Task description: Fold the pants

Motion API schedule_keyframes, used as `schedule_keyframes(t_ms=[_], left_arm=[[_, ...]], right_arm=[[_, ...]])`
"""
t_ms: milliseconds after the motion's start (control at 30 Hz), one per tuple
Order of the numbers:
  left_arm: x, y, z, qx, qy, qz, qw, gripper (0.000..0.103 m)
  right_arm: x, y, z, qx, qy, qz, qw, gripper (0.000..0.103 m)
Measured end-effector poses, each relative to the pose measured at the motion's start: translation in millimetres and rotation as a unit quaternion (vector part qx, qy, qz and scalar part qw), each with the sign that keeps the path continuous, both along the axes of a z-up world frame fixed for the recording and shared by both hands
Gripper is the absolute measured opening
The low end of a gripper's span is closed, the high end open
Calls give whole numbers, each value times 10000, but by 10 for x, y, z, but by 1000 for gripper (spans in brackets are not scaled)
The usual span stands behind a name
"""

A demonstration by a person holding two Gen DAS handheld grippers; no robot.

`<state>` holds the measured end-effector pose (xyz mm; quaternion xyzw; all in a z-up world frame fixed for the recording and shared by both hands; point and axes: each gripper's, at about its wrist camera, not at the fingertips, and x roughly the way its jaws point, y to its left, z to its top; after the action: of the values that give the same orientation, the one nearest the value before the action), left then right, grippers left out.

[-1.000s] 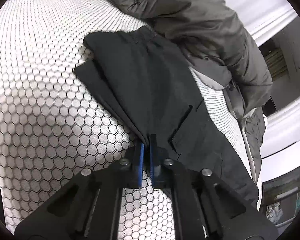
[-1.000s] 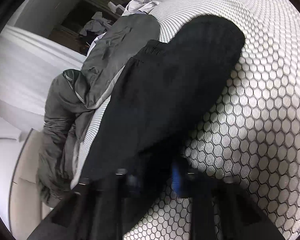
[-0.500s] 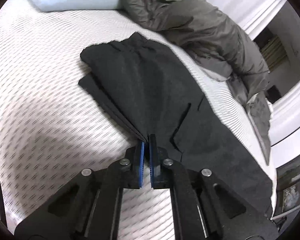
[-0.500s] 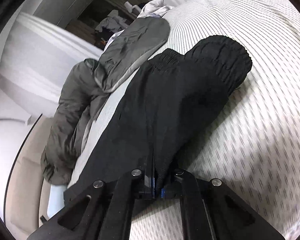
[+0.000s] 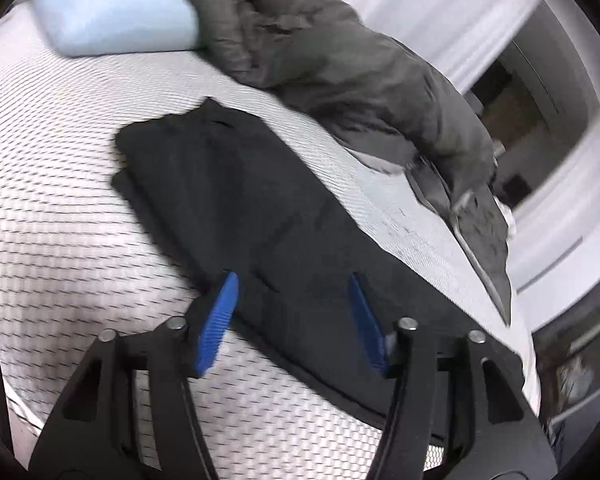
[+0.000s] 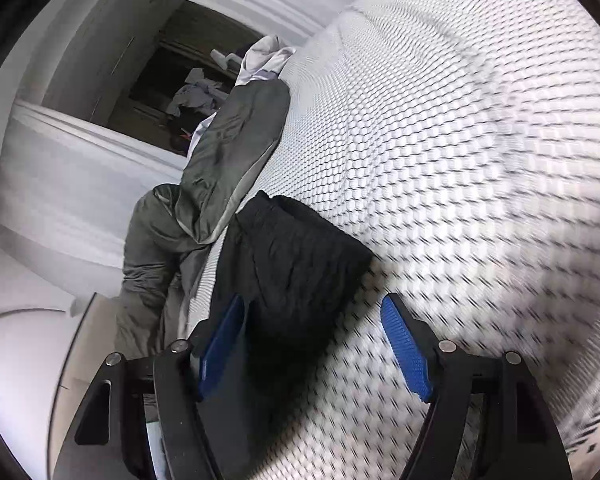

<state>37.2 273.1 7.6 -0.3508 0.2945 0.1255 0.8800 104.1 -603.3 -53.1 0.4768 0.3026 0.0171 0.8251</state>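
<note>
The black pants (image 5: 252, 200) lie folded lengthwise flat on the white honeycomb-patterned bed (image 5: 60, 208), running from the far middle to the near right. My left gripper (image 5: 292, 284) is open, its blue pads either side of the pants' near part, just above the cloth and holding nothing. In the right wrist view the pants (image 6: 300, 252) lie with their elastic waistband end toward the far side. My right gripper (image 6: 314, 308) is open and empty over the pants' right edge.
A crumpled grey duvet (image 5: 340, 64) lies along the bed's far right side, close to the pants. It also shows in the right wrist view (image 6: 228, 160). A light blue pillow (image 5: 112, 12) sits at the bed's far left. White walls and a dark doorway (image 6: 180, 72) lie beyond.
Both grippers were shut on the pants' edge and have opened, letting the cloth drop flat on the bed. Both have drawn back and up a little.
</note>
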Motion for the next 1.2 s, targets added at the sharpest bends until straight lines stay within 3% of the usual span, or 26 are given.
schedule_keyframes(t_ms=[33,67,167,233,300,367,400,500,600,667,733,767,800,900,967,1033,1100,1133,1200], left_arm=[[62,-96,8,55,43,-139,9999,61],[115,-173,12,108,88,-253,9996,61],[327,-425,-1,417,362,-509,9972,61],[394,-491,-80,488,617,-579,9952,61],[441,-498,-170,466,890,-566,9933,61],[449,-483,-213,539,1056,-505,9917,61],[428,-496,-201,586,1042,-480,9917,61],[339,-559,-82,693,842,-415,9932,61],[315,-754,61,676,500,-668,9942,61],[348,-940,132,720,353,-929,9924,65],[433,-1229,162,828,283,-1342,9871,67],[482,-1361,161,900,300,-1514,9839,68],[521,-1472,163,970,328,-1634,9812,68],[555,-1809,151,1011,365,-1953,9748,68],[596,-1993,139,1027,416,-2147,9704,68],[631,-2149,119,1098,486,-2309,9655,68],[679,-2298,81,1166,607,-2382,9623,68],[719,-2349,68,1165,637,-2429,9609,68],[776,-2472,-10,1190,744,-2604,9553,68]], right_arm=[[66,24,4,-49,14,47,10000,51],[105,51,7,-147,92,73,9998,34],[38,114,152,-468,-82,150,9988,24],[-126,123,285,-825,-258,249,9959,23],[-146,108,189,-1448,319,236,9887,23],[-127,25,-11,-1228,721,382,9891,24],[-179,-30,-9,-1005,600,360,9925,28],[-399,-113,159,-865,335,-31,9957,51],[-565,-146,294,-1004,94,-329,9944,52],[-603,-188,266,-843,99,-246,9961,52],[-573,-210,137,-558,307,47,9980,49],[-538,-198,80,-551,438,104,9975,33],[-546,-191,78,-617,448,83,9971,26],[-635,-91,272,-837,-83,96,9964,17],[-709,-52,376,-1276,-78,159,9917,17],[-662,-50,218,-1543,584,259,9860,24],[-684,-109,156,-1413,714,310,9869,29],[-720,-134,208,-1383,611,247,9882,36],[-974,-268,370,-1654,381,-69,9855,62]])
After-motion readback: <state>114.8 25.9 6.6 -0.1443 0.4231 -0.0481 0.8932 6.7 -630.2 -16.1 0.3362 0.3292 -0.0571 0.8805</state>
